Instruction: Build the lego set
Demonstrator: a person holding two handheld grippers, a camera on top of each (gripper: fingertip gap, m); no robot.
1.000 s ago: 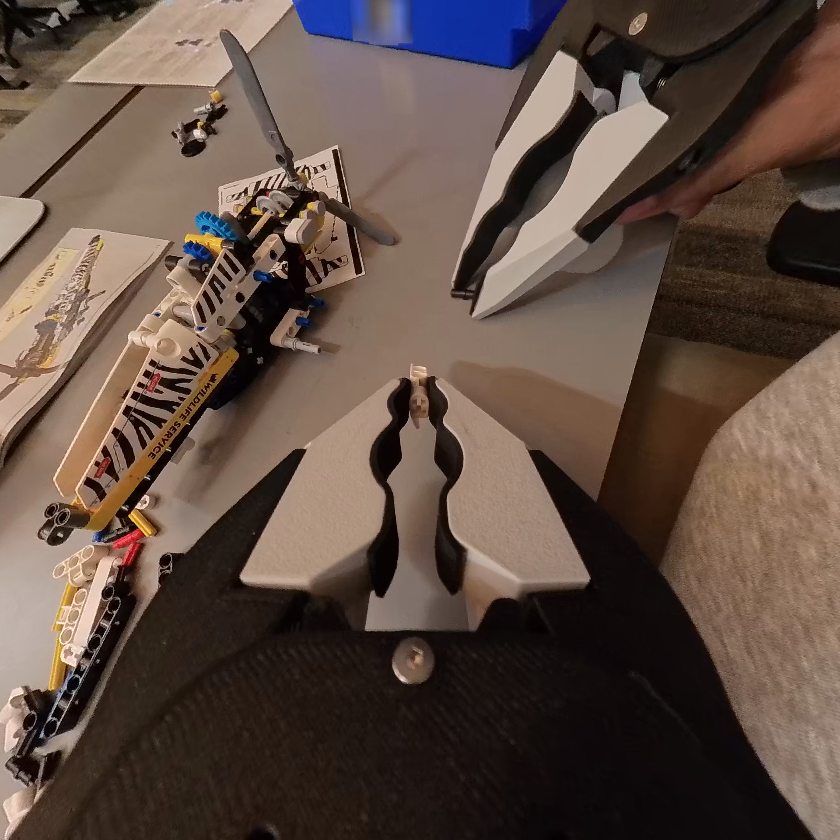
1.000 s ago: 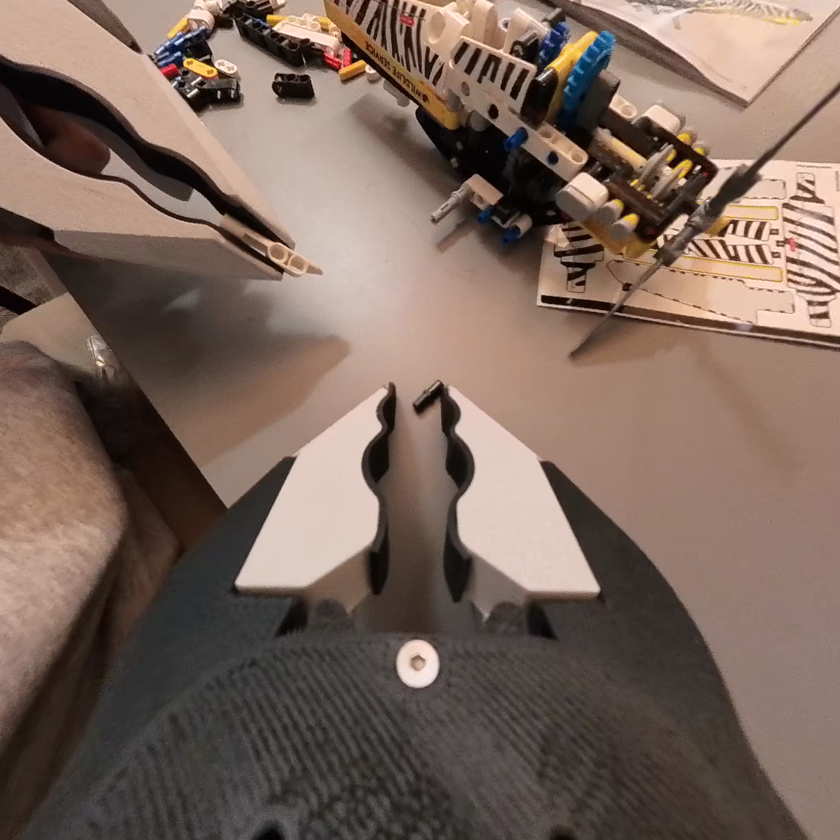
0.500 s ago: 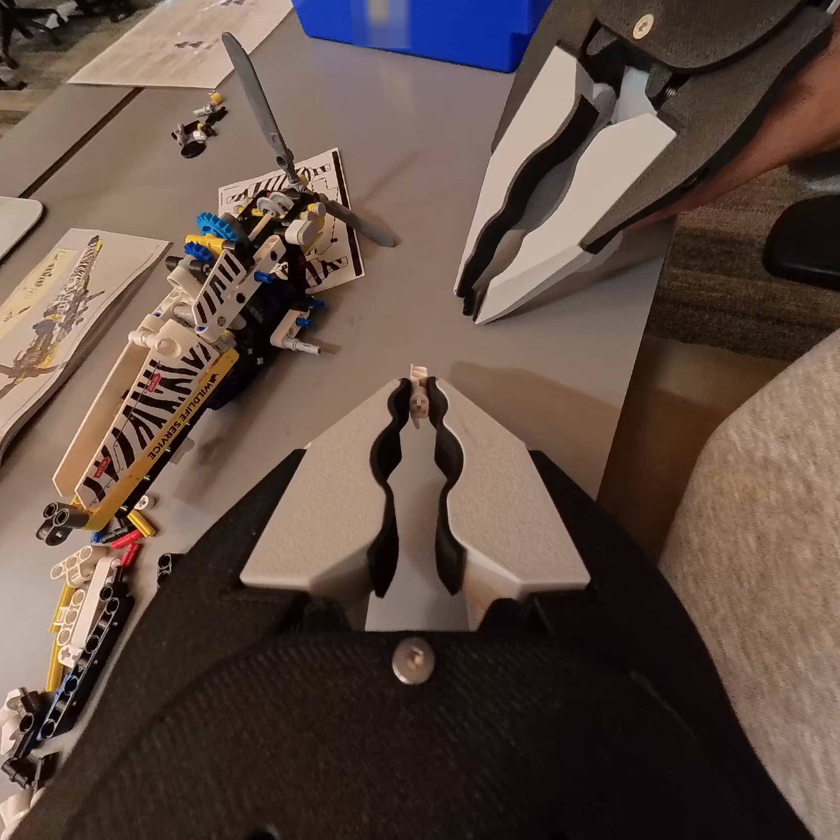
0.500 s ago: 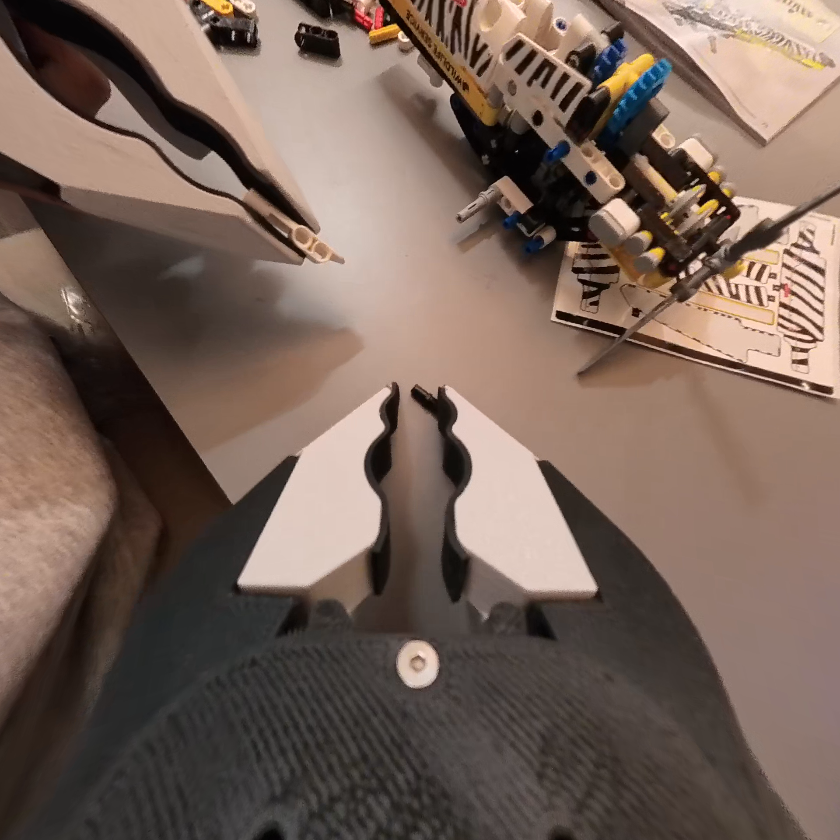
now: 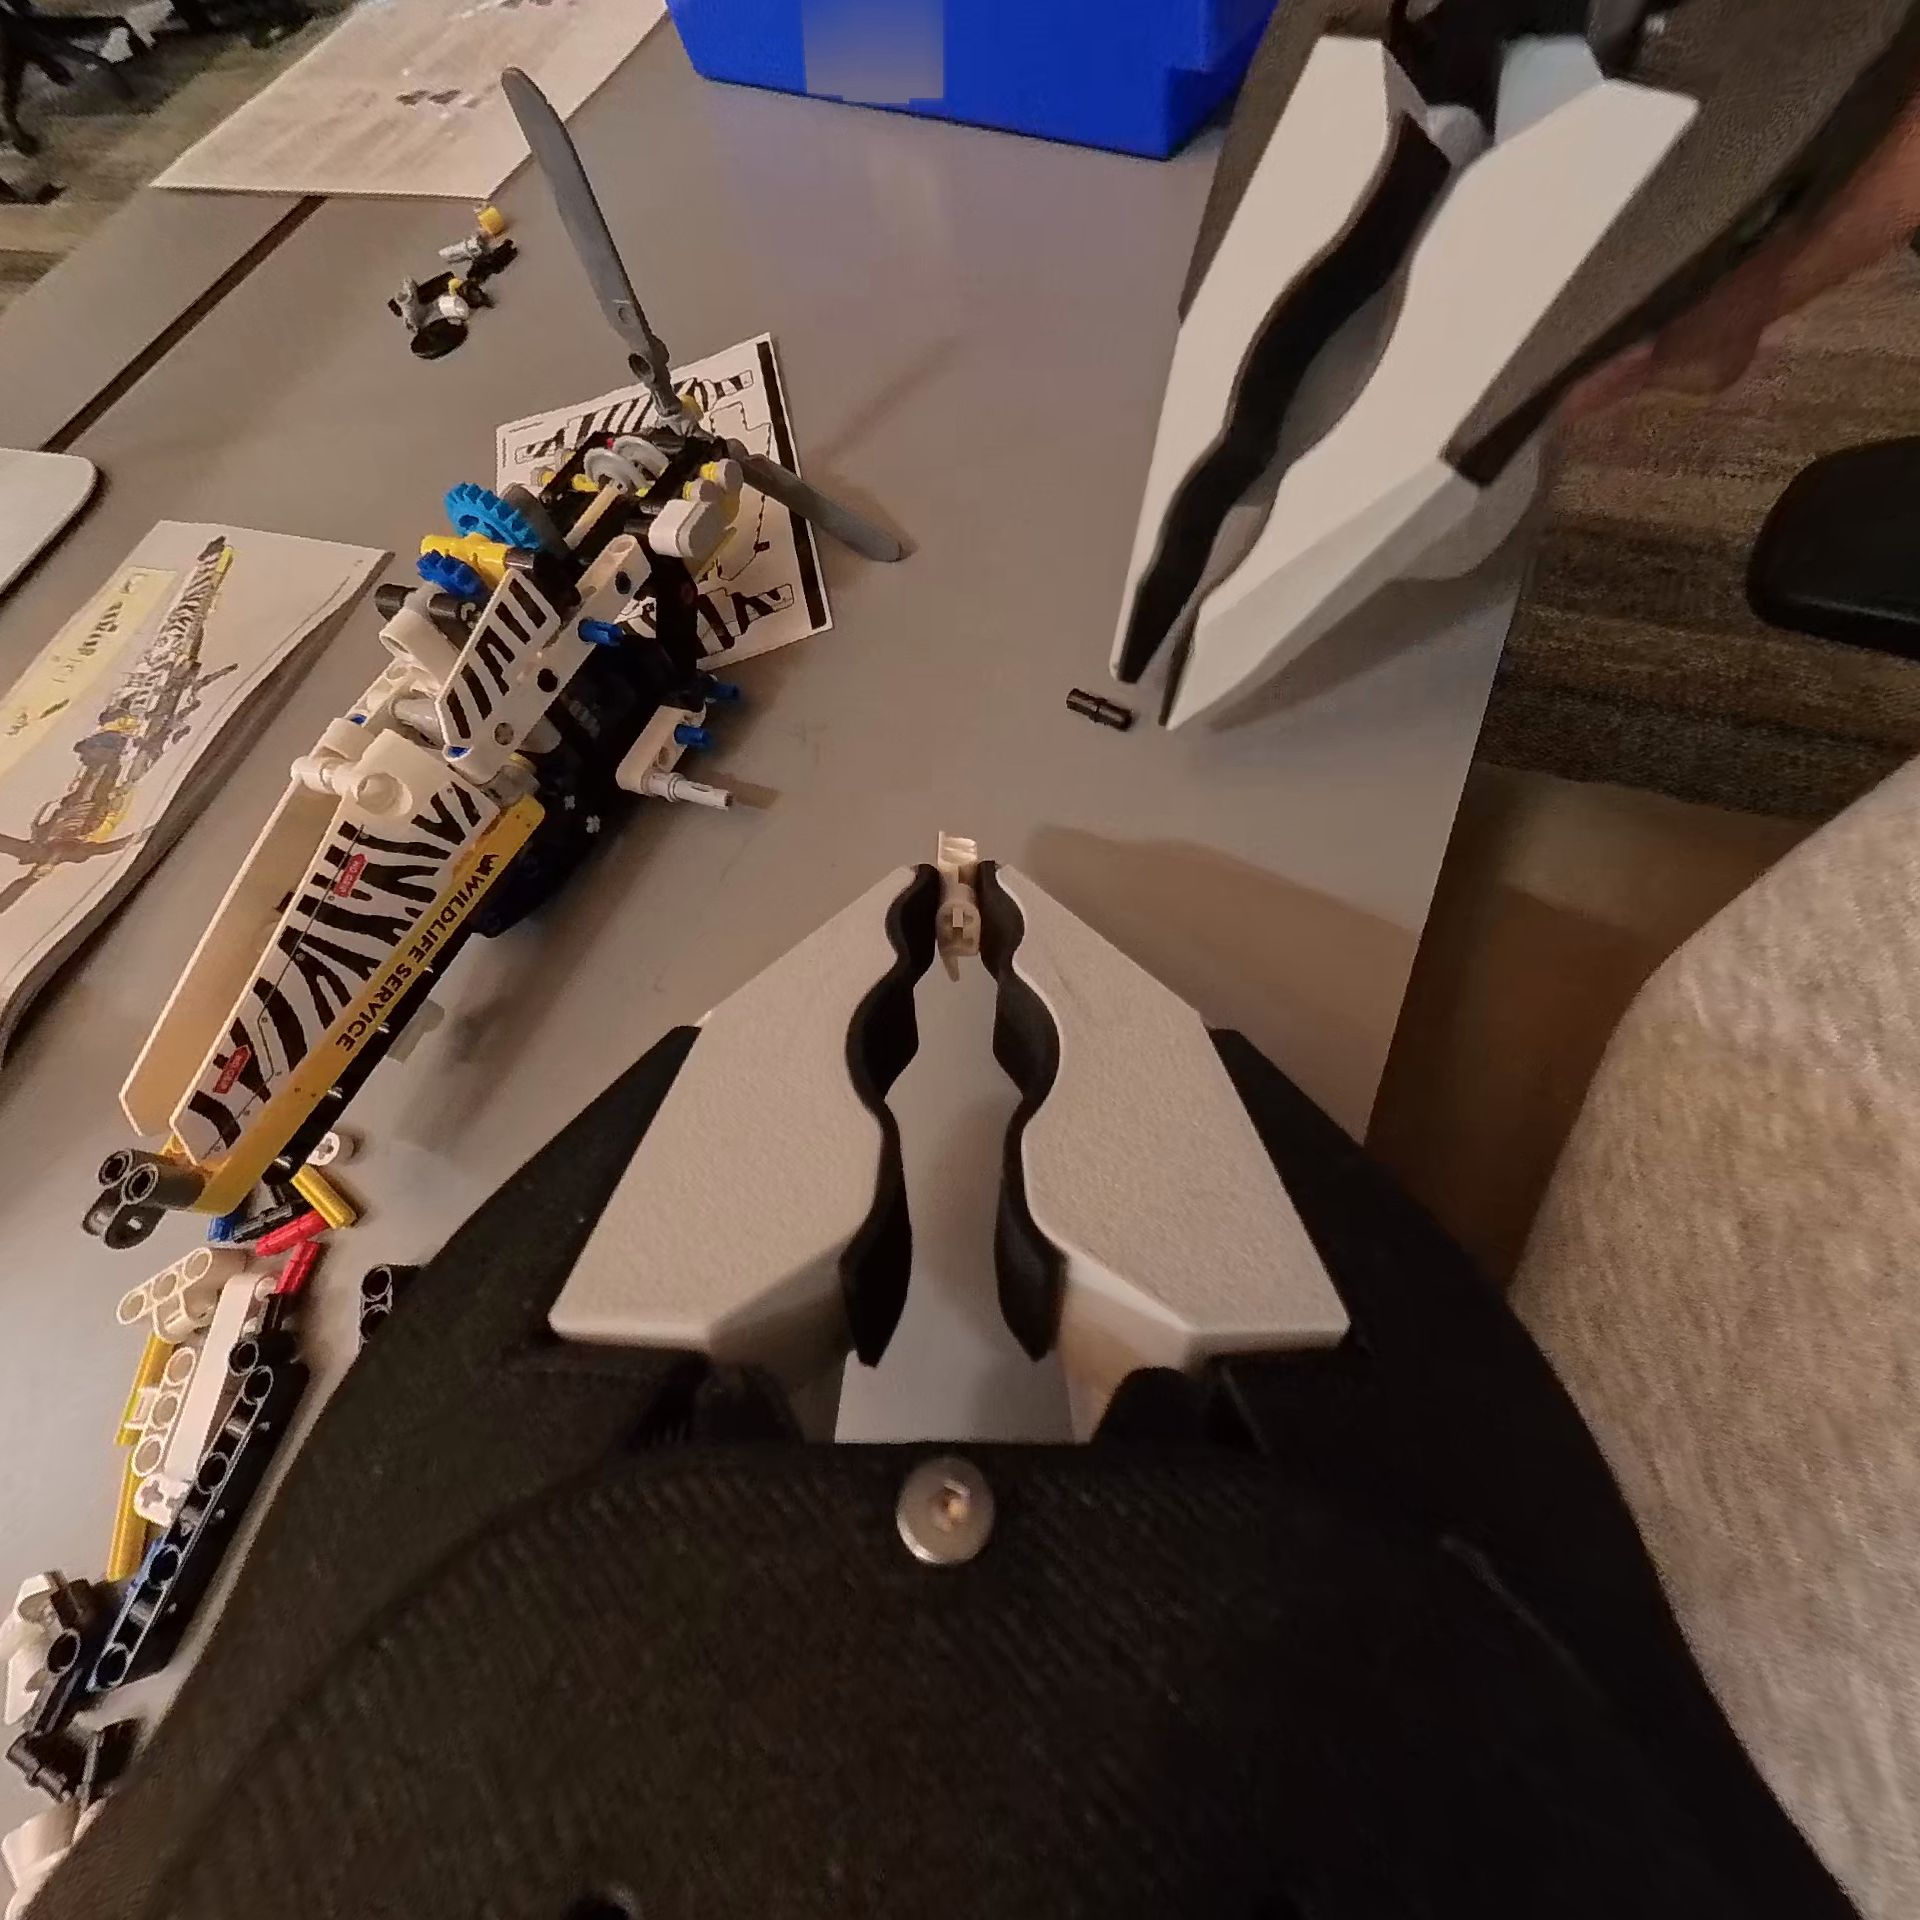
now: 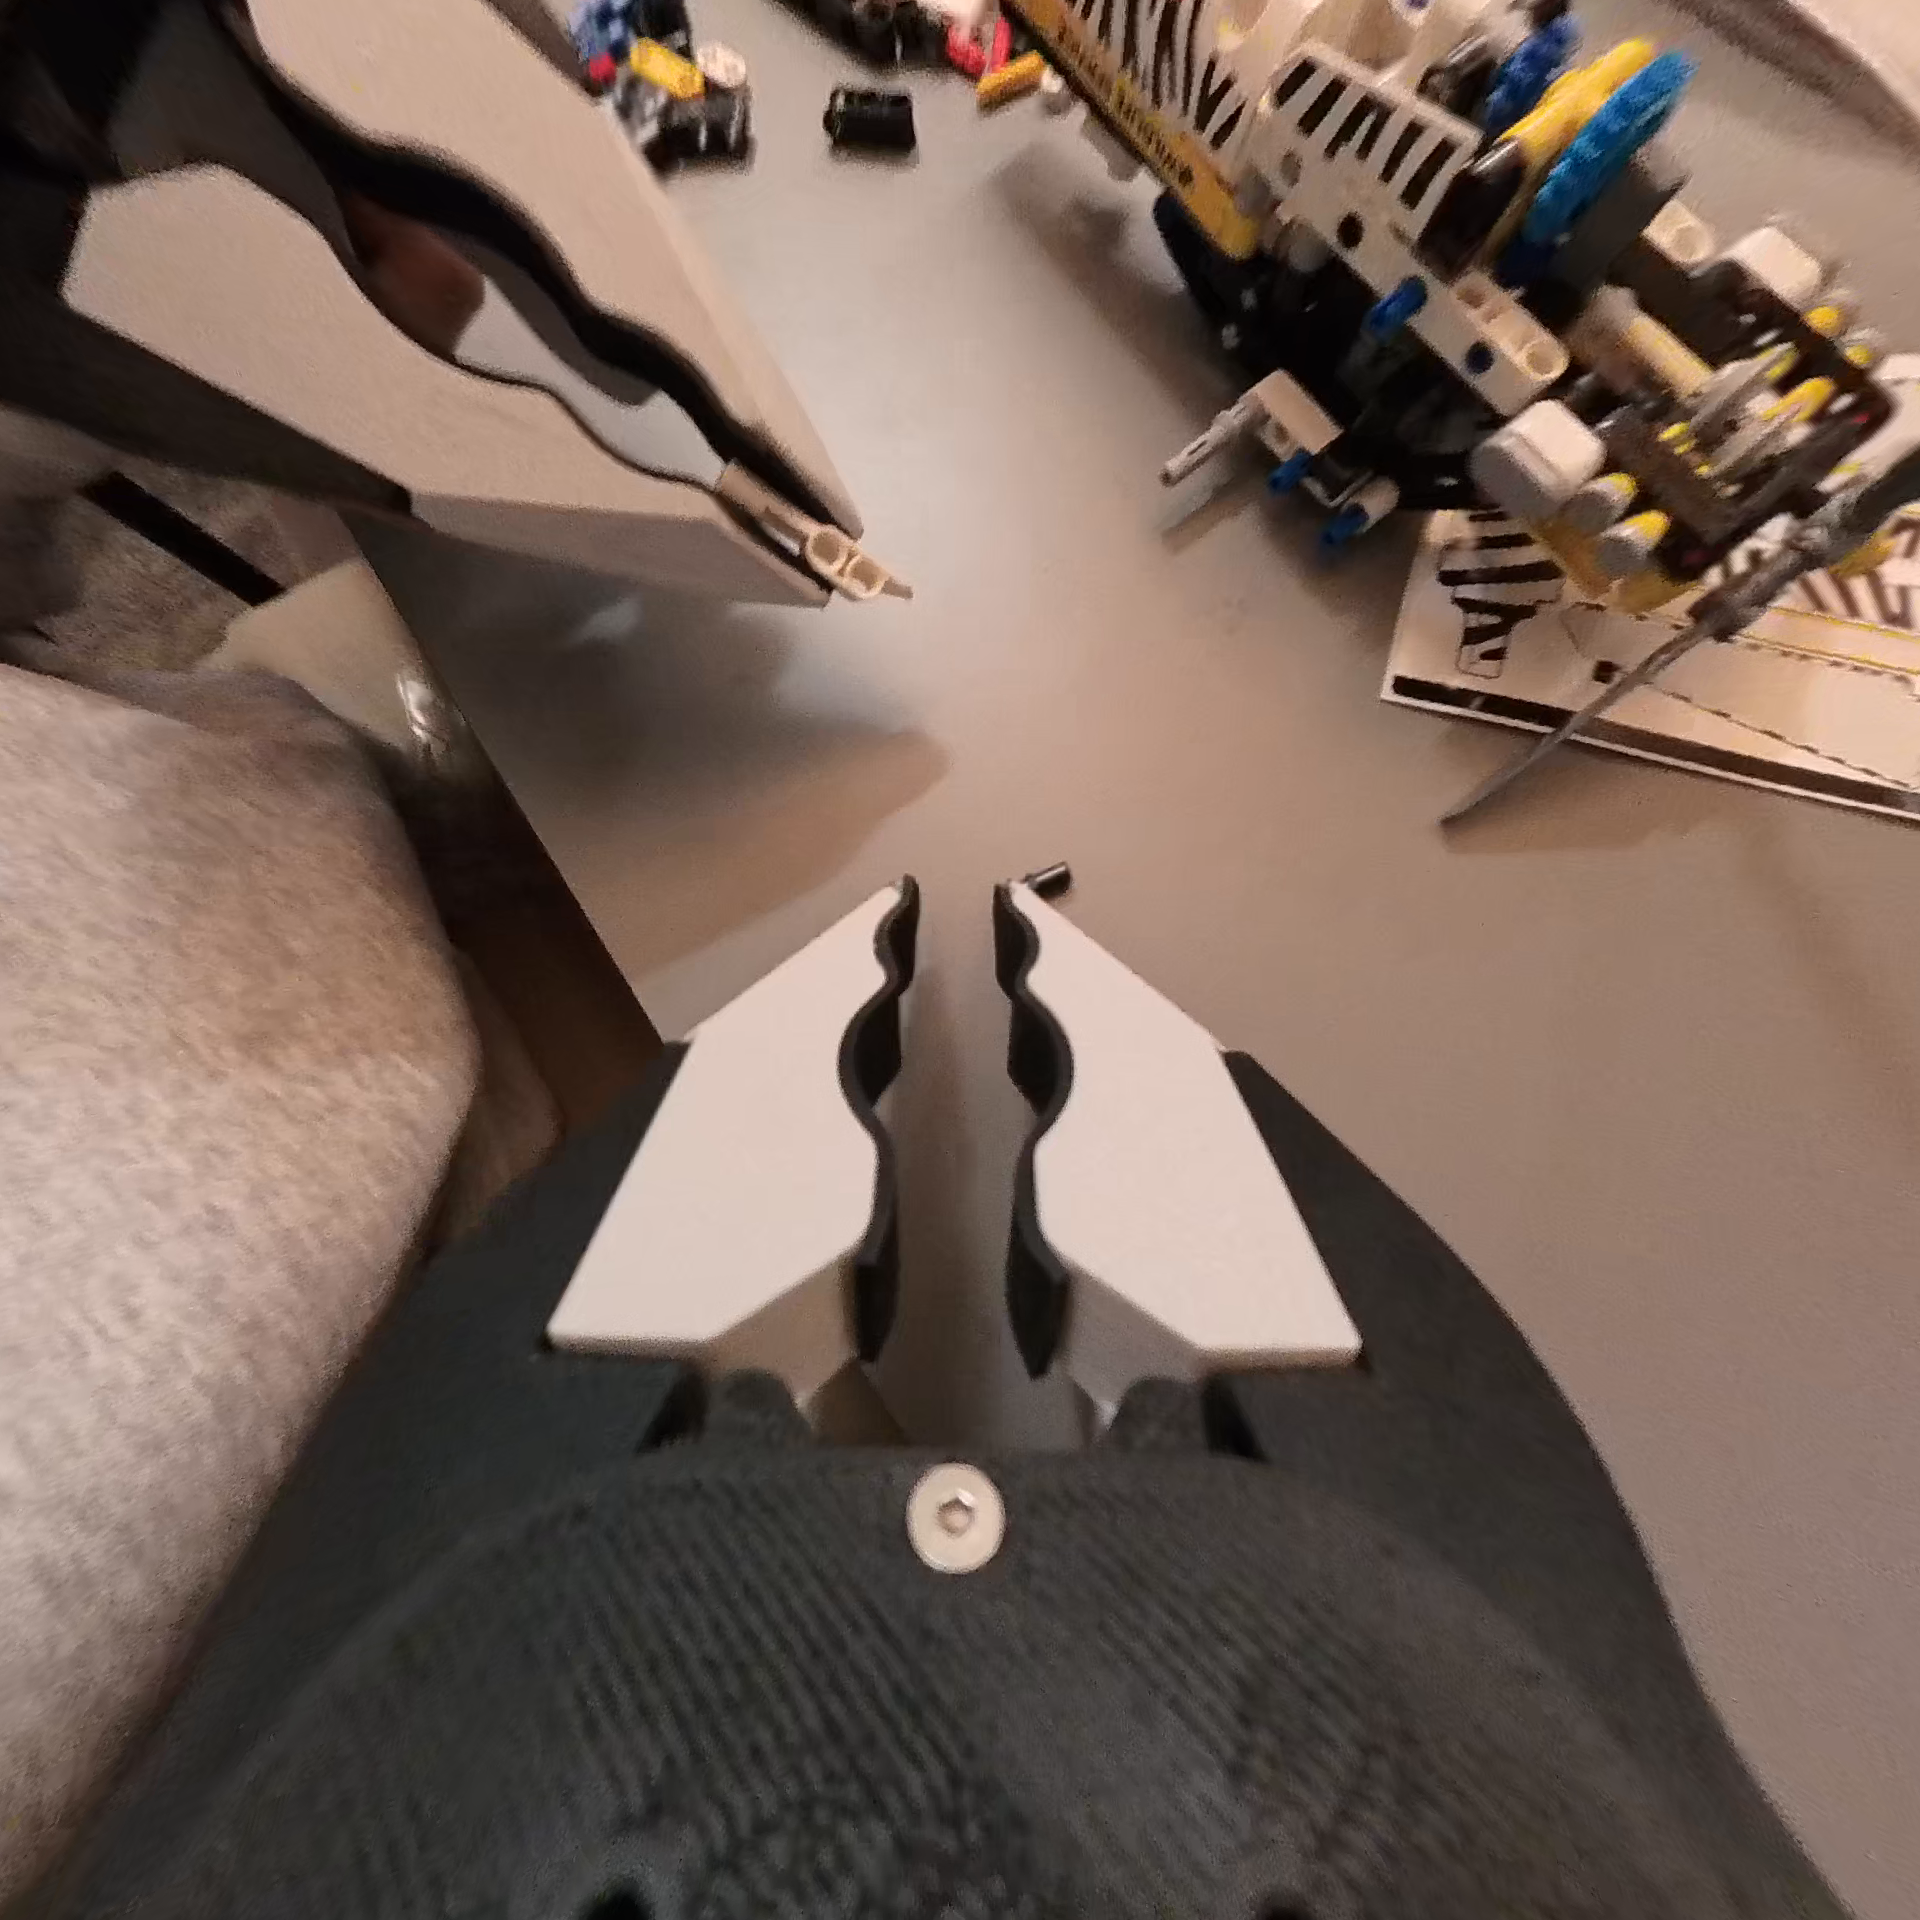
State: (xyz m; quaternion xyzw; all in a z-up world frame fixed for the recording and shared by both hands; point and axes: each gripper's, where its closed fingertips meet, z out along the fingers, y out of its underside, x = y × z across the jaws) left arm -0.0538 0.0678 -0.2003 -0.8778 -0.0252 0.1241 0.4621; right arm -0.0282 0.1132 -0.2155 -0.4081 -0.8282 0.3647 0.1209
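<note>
lettering: present, yellow strip | on: zebra-striped model; booklet print: illegible

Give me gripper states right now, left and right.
Left gripper: shut on a small beige plastic connector piece.
Right gripper: open, holding nothing; a small black plastic pin lies on the table by its tips.

Lego model: blurred, cut off at the upper right edge. Loose pieces: cut off at left edge, partly hidden by left gripper.

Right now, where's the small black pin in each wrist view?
Left wrist view: black pin lies on the table, just left of the right tool.
Right wrist view: black pin sits just beyond its right fingertip.
Shared landmark: zebra-striped model.
</note>
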